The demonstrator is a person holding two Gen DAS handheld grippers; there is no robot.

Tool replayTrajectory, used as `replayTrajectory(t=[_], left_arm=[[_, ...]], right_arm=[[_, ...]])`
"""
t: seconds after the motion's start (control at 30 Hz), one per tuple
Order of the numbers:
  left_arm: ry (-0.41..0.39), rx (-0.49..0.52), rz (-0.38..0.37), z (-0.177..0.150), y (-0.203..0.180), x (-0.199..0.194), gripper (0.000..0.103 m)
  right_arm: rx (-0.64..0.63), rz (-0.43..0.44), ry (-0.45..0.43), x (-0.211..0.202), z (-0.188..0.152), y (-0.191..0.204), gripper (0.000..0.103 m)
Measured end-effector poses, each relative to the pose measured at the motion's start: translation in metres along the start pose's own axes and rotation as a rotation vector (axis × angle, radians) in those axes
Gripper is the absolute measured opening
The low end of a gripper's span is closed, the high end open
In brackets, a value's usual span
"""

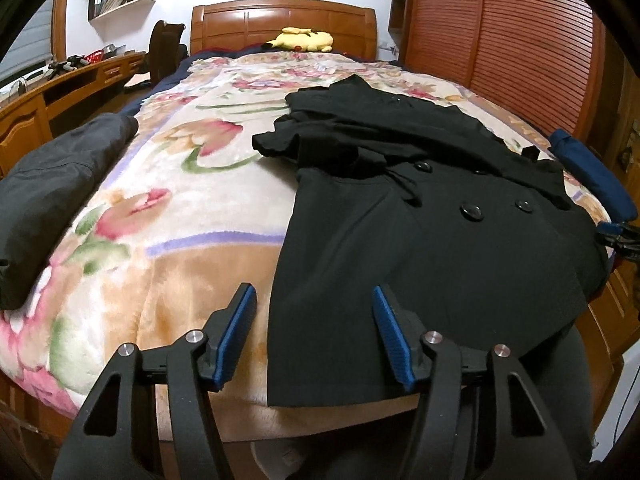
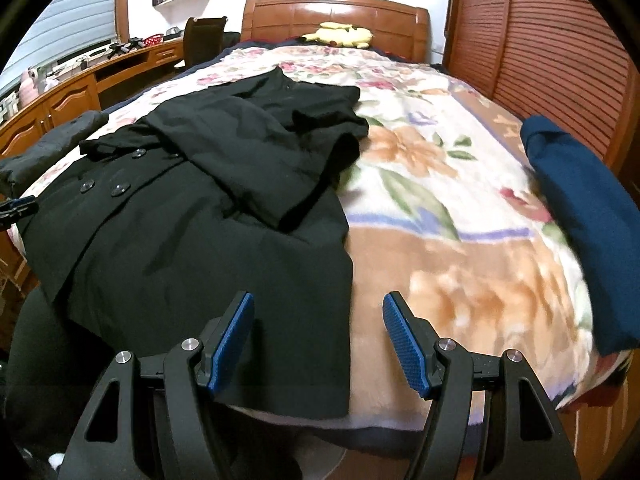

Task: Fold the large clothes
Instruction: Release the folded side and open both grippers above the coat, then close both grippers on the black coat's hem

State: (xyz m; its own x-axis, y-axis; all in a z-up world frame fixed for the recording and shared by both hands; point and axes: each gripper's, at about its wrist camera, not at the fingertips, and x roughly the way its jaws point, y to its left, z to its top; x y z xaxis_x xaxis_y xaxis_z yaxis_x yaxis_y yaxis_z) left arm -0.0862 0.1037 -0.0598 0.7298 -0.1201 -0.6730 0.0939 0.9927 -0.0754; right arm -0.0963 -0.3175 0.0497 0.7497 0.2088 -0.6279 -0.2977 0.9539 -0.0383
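My left tool (image 1: 314, 300) is spread wide, gripping nothing, hovering over the hem of the black coat (image 1: 420, 248) at the foot of the bed (image 1: 192, 184). My right tool (image 2: 318, 308) is spread wide too, over the coat's other hem corner (image 2: 320, 360). The coat lies buttons up on the floral blanket, a sleeve folded across its chest. Left of the coat sits a dark grey jacket (image 1: 52, 192); right of it, a folded navy garment (image 2: 580, 216). Beyond the coat, a yellow plush toy (image 1: 300, 40) rests by the headboard.
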Motion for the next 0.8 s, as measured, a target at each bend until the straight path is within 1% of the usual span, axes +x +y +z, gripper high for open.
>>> replayTrajectory(t=[0.03,0.13,0.3,0.47,0.53,0.57,0.6,0.63,0.7,0.73,0.77,0.8], left_arm=[[-0.001,0.000,-0.002,-0.001,0.000,-0.001,0.052],[-0.004,0.008,-0.006,-0.005,-0.002,-0.004,0.046],[-0.015,-0.006,-0.012,-0.011,-0.002,-0.006,0.045],[-0.018,-0.011,-0.012,-0.013,-0.003,-0.006,0.045],[-0.017,-0.017,-0.010,-0.015,-0.002,-0.007,0.046],[-0.018,-0.021,-0.010,-0.016,-0.001,-0.007,0.046],[-0.019,-0.024,-0.008,-0.017,-0.002,-0.007,0.046],[-0.019,-0.022,-0.006,-0.018,-0.003,-0.007,0.046],[-0.017,-0.011,-0.003,-0.018,-0.006,-0.008,0.045],[-0.015,-0.009,-0.007,-0.018,-0.007,-0.008,0.038],[-0.012,-0.006,-0.013,-0.017,-0.007,-0.009,0.033],[-0.013,-0.005,-0.025,-0.017,-0.008,-0.011,0.022]], right_arm=[[0.003,0.003,0.004,0.000,-0.002,0.000,0.069],[0.004,0.009,0.020,0.002,-0.009,-0.002,0.069],[0.018,0.022,0.023,0.003,-0.012,-0.006,0.069],[0.009,0.032,0.025,0.004,-0.012,-0.001,0.069],[-0.003,0.048,0.024,0.005,-0.013,0.004,0.059],[-0.010,0.058,0.023,0.005,-0.013,0.006,0.057],[-0.018,0.063,0.023,0.005,-0.014,0.008,0.051],[-0.025,0.070,0.023,0.006,-0.015,0.010,0.041],[-0.036,0.099,0.023,0.006,-0.015,0.013,0.030],[-0.043,0.104,0.019,0.006,-0.015,0.014,0.025],[-0.046,0.105,0.017,0.006,-0.014,0.016,0.024],[-0.049,0.102,0.012,0.006,-0.014,0.016,0.021]])
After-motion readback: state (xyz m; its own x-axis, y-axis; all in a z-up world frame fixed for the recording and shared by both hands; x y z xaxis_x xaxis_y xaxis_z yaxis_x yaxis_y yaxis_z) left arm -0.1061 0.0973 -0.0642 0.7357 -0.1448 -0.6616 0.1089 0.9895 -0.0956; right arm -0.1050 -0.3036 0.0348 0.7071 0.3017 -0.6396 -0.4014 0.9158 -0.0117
